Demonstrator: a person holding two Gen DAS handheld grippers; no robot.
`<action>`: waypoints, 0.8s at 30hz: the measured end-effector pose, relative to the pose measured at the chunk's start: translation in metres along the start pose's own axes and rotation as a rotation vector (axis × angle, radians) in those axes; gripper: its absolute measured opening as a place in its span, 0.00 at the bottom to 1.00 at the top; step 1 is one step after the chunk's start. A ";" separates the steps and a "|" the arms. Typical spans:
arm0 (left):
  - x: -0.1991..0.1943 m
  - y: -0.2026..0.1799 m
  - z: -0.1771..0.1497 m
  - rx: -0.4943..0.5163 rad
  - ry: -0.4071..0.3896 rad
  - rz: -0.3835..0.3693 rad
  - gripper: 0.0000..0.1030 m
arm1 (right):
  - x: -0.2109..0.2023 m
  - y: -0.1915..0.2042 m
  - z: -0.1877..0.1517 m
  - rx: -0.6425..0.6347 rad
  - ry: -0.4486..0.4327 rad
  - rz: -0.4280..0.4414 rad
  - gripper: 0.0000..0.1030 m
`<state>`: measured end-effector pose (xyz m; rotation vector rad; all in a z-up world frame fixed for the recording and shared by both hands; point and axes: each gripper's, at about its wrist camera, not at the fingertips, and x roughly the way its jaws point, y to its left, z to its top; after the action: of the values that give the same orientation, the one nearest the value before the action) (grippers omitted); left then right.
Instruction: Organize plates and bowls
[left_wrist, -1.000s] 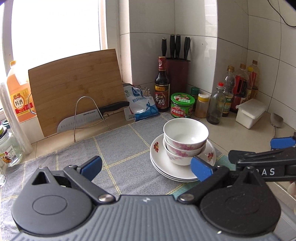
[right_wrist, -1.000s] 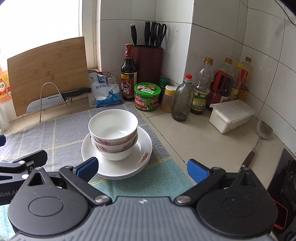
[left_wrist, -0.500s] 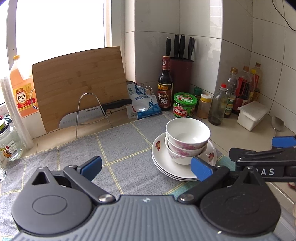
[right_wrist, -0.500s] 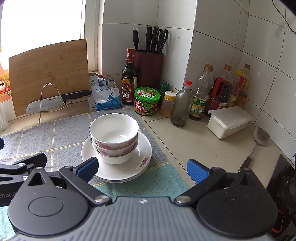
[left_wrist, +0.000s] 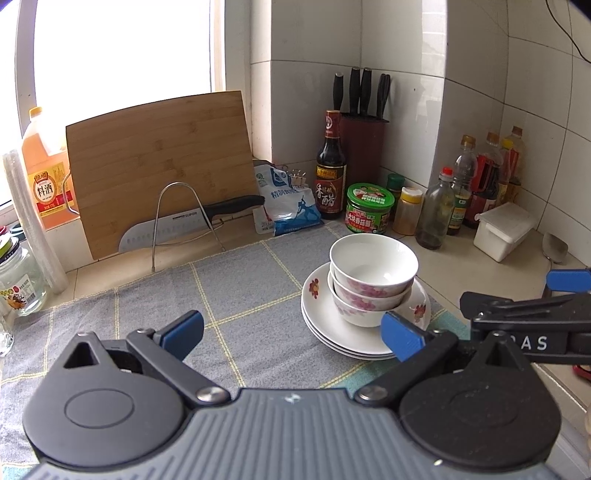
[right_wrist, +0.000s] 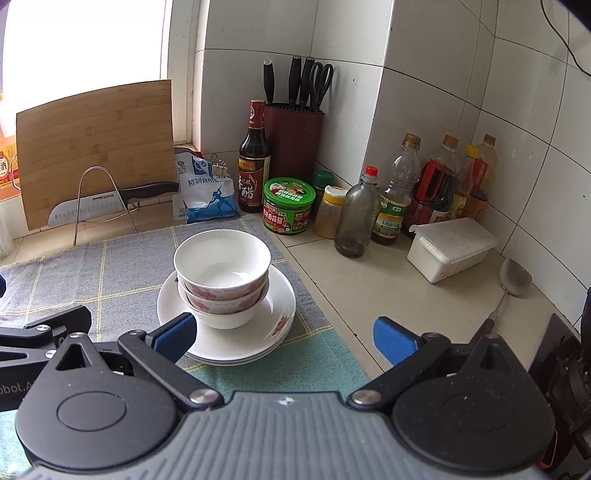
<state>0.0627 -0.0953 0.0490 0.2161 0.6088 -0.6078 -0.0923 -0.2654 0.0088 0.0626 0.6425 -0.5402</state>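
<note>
Three white bowls (left_wrist: 373, 273) (right_wrist: 221, 273) with pink flowers are nested upright on a stack of white plates (left_wrist: 321, 314) (right_wrist: 266, 325), which rests on a grey checked cloth (left_wrist: 240, 295) (right_wrist: 110, 273). My left gripper (left_wrist: 291, 330) is open and holds nothing; it hovers in front of and left of the stack, with its right pad over the plates' near rim in the view. My right gripper (right_wrist: 282, 338) is open too, nothing between its pads, in front of and right of the stack. Each gripper shows at the edge of the other's view.
A bamboo cutting board (left_wrist: 159, 166) and a knife (left_wrist: 184, 225) on a wire rack stand at the back. A knife block (right_wrist: 293, 140), sauce bottles (right_wrist: 395, 195), a green-lidded jar (right_wrist: 288, 210), a white lidded box (right_wrist: 450, 247) and a spatula (right_wrist: 513, 280) fill the corner and right counter.
Both grippers have drawn back and risen slightly, so the stack looks a little smaller and farther. Bowls and plates have not moved; both grippers remain open.
</note>
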 end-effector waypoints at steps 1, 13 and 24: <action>0.000 0.000 0.000 -0.001 0.000 0.001 0.99 | 0.000 0.000 0.000 -0.001 -0.001 0.000 1.00; 0.001 0.001 0.001 -0.004 0.004 0.000 0.99 | 0.000 0.000 0.002 -0.009 -0.004 -0.004 1.00; 0.003 0.000 0.003 -0.008 0.009 -0.001 0.99 | 0.001 0.000 0.004 -0.015 -0.004 -0.015 1.00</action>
<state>0.0656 -0.0979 0.0493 0.2109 0.6203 -0.6052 -0.0891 -0.2672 0.0114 0.0430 0.6439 -0.5497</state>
